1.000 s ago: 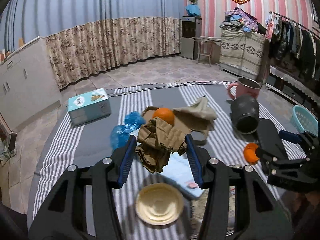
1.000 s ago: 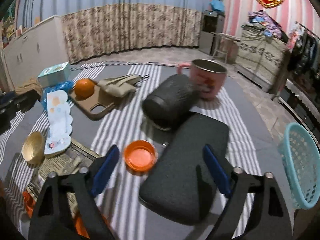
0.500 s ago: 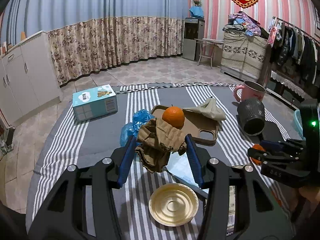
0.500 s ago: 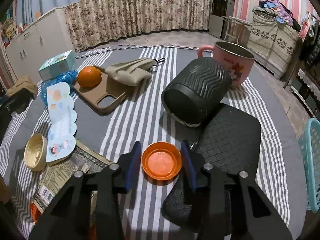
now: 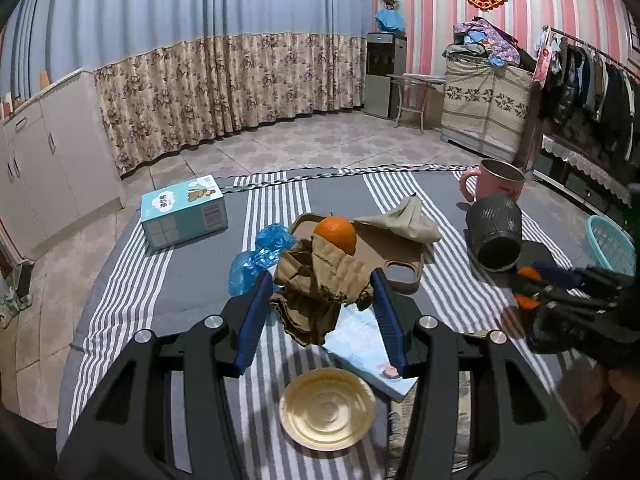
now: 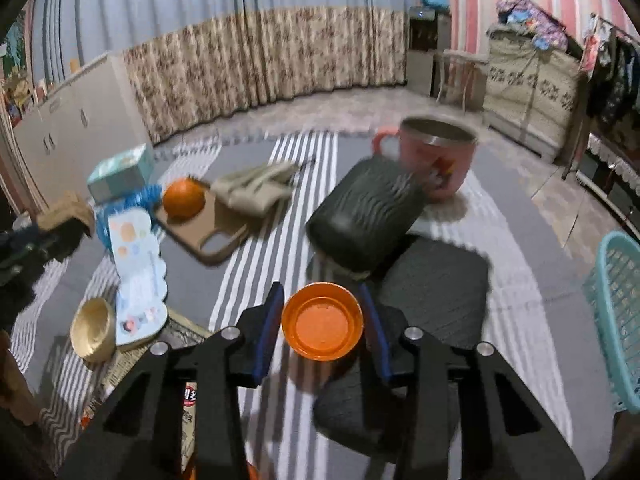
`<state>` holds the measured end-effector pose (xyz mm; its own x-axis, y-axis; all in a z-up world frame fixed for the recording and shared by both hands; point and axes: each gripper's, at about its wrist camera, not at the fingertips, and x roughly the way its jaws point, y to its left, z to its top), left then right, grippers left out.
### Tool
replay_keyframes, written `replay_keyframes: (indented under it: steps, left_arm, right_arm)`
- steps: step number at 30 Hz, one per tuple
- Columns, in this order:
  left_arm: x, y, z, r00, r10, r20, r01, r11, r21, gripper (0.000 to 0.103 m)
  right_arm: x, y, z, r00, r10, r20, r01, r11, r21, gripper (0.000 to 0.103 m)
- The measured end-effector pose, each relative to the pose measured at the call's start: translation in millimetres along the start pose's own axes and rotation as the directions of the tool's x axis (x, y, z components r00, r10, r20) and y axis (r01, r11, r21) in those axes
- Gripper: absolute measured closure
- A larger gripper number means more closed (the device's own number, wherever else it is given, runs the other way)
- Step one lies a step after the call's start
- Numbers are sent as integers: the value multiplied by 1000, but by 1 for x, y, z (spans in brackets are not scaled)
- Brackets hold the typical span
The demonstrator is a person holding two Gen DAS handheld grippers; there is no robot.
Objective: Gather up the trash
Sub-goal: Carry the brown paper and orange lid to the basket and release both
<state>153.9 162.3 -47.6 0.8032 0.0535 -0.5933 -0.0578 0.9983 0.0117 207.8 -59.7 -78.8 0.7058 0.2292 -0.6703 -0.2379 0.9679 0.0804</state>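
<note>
My left gripper (image 5: 320,308) is shut on a crumpled brown paper wad (image 5: 320,280) and holds it above the striped table. My right gripper (image 6: 322,320) is shut on a small orange dish (image 6: 322,322), lifted above the black mat (image 6: 432,280); the dish also shows in the left wrist view (image 5: 528,276). A teal mesh basket (image 6: 616,308) stands at the right table edge. A gold dish (image 5: 327,408), a light blue card (image 5: 368,348), a blue plastic bag (image 5: 260,256) and printed wrappers (image 6: 176,344) lie on the cloth.
An orange (image 5: 336,234) and a beige cloth (image 5: 404,220) lie on a brown board (image 5: 380,256). A black ribbed cup (image 6: 364,220) lies tipped by a pink mug (image 6: 436,156). A teal tissue box (image 5: 184,210) sits at the back left.
My right gripper closed on the orange dish and lifted it off the table. My left gripper kept its hold on the paper wad and rose slightly.
</note>
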Motion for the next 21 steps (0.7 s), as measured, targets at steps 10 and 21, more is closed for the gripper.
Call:
replay_keyframes:
  steps: [10, 21]
  left_arm:
    - [-20, -52, 17, 997, -22, 76, 21, 1000, 12, 54]
    - [-36, -160, 31, 978, -130, 166, 121, 991, 63, 54]
  right_arm:
    - [-77, -74, 8, 972, -95, 215, 92, 995, 26, 63]
    - [-134, -188, -10, 917, -261, 300, 238, 965, 113, 63]
